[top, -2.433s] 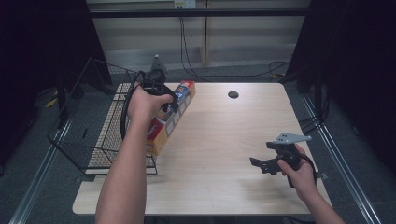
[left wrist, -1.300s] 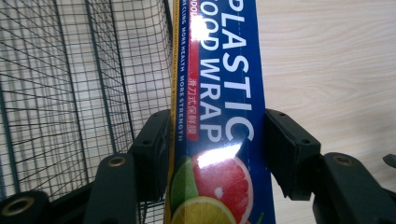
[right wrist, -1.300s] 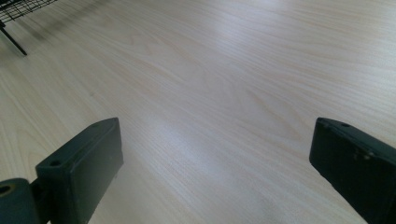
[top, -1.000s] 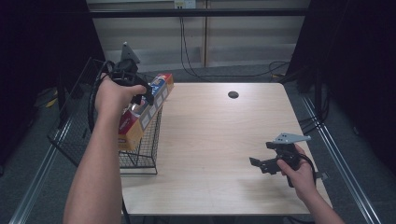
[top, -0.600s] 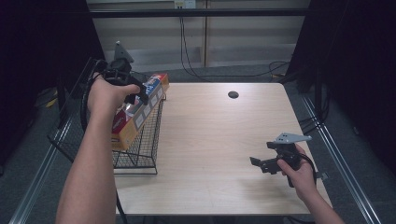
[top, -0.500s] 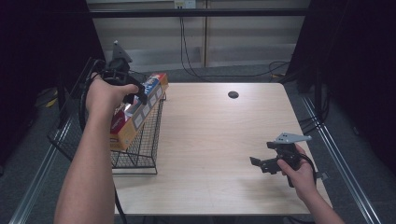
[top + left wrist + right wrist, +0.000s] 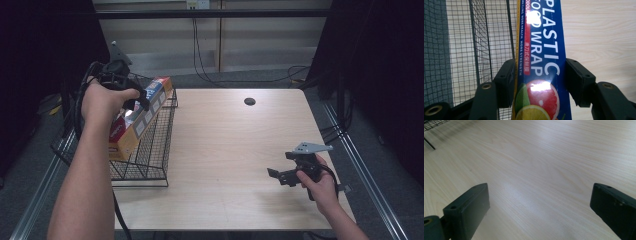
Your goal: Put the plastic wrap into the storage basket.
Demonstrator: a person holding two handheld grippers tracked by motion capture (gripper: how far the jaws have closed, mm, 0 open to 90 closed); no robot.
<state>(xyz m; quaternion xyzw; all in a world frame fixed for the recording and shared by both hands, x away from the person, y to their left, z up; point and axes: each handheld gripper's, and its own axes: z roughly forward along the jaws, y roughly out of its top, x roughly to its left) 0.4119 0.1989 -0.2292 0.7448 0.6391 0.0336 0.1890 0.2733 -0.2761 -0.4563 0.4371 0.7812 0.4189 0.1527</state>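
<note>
Left gripper view | plastic wrap box (image 7: 541, 65) clamped between jaws | right gripper (image 7: 539, 212) jaws spread, empty

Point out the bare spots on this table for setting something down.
Bare wood runs from the wire basket across to the right gripper, and back to the dark hole. The left edge is crowded: the left gripper holds the plastic wrap box over the basket.
</note>
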